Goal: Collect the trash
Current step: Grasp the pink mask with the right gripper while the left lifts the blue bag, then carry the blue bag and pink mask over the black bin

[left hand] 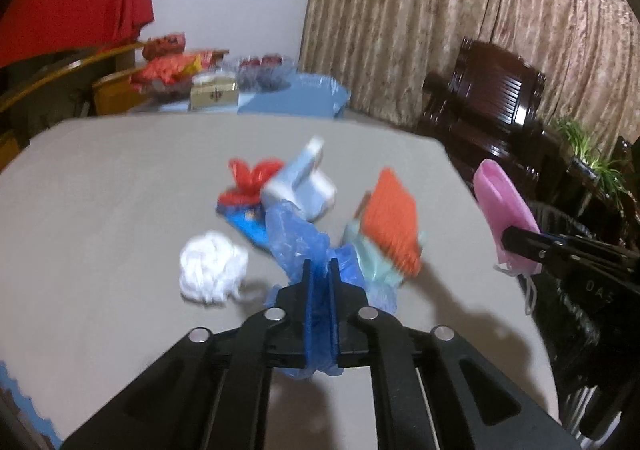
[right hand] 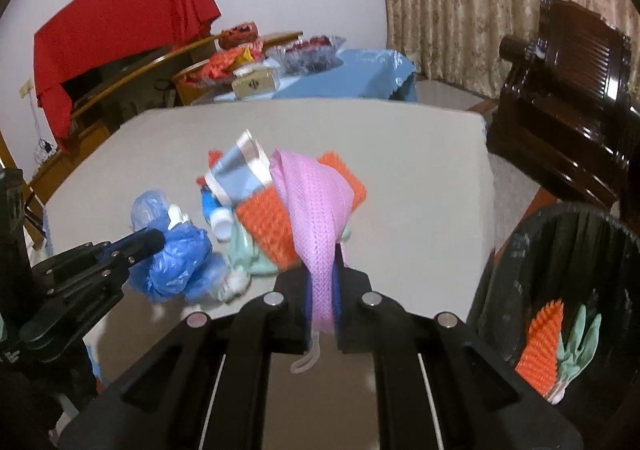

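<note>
Beige curtain (left hand: 460, 10), dark wooden chair (right hand: 568, 90)

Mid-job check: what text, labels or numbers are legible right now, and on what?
"0AS" or "DAS": faint raised letters on the black body of the right gripper, first character uncertain.
Dark mark on the beige box: too blurred to read.
Print on the blue packet: too blurred to read.
Nothing else legible.

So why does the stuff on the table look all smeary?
Left wrist view: the white paper ball and orange scrubber are motion-blurred, while the left claw stays sharp. Right wrist view: less blur; both views bend straight edges.
</note>
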A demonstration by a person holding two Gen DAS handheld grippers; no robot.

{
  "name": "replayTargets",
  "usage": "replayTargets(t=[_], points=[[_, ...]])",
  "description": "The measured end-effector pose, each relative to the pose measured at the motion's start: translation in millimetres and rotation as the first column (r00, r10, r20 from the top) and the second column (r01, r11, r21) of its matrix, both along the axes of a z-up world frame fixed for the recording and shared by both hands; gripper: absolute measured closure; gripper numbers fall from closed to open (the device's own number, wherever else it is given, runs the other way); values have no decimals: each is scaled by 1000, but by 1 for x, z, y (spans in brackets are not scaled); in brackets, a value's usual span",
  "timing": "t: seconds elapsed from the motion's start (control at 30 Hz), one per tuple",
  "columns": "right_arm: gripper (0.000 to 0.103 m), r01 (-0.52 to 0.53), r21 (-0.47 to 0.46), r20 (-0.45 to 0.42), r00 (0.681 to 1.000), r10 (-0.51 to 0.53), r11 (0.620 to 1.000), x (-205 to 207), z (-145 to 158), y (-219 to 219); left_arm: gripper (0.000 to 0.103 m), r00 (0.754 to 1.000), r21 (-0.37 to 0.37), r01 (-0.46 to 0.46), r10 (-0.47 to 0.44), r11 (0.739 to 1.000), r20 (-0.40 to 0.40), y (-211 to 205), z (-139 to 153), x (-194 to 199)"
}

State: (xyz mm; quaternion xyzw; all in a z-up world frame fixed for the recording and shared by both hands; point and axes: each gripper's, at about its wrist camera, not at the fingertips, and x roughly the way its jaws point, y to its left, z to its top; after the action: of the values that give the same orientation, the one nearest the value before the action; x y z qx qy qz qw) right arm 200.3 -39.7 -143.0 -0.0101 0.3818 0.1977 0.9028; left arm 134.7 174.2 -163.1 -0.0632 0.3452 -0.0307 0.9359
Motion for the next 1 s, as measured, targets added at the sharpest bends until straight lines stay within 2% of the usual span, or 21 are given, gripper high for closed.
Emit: replayTargets(t=[0.03, 0.1, 0.13, 0.17, 0.2, 0.27, 0.43, 0.5, 0.53, 0.57, 0.67, 1.0], points=[[95, 0, -1, -8, 1000, 0, 1000, -1, -4, 0, 91, 1000, -2, -5, 5, 1000, -14, 2, -5, -1], [95, -1, -1, -30, 1000, 1, 1000, -3, -13, 2, 75, 999, 5, 0, 0, 1000, -32, 1, -11, -5], [95, -1, -2, -37, 999, 1, 1000, -3, -16, 3, 64, 999, 8, 0, 0, 1000, -36, 1, -13, -7], [95, -1, -4, -44, 999, 1, 1000, -4, -19, 3, 58, 999, 7, 5, -5, 1000, -44, 1, -16, -10], [95, -2, -5, -47, 999, 2, 1000, -5, -21, 4, 57, 999, 6, 10, -9, 1000, -47, 0, -17, -11], [95, -4, -10, -47, 999, 4, 1000, -7, -22, 5, 41, 998, 25, 7, -6, 1000, -62, -1, -22, -15], [95, -5, -13, -46, 999, 4, 1000, -8, -23, 4, 33, 992, -2, 16, -16, 1000, -126, -3, -38, -13], [95, -6, -14, -46, 999, 6, 1000, -8, -22, 3, 33, 989, -12, 23, -24, 1000, -144, -5, -44, -13], [95, -6, -14, -46, 999, 6, 1000, -8, -22, 3, 38, 988, -26, 28, -32, 999, -153, -5, -47, -13], [95, -6, -13, -45, 999, 5, 1000, -8, -22, 3, 53, 987, -37, 34, -39, 999, -156, -5, -48, -13], [95, -6, -16, -33, 999, 6, 1000, -9, -20, 3, 61, 989, -35, 45, -50, 998, -136, -7, -42, -17], [95, 5, 24, 29, 1000, -6, 1000, -19, 12, -7, 63, 998, -23, 52, -52, 998, -23, -17, 10, -25]])
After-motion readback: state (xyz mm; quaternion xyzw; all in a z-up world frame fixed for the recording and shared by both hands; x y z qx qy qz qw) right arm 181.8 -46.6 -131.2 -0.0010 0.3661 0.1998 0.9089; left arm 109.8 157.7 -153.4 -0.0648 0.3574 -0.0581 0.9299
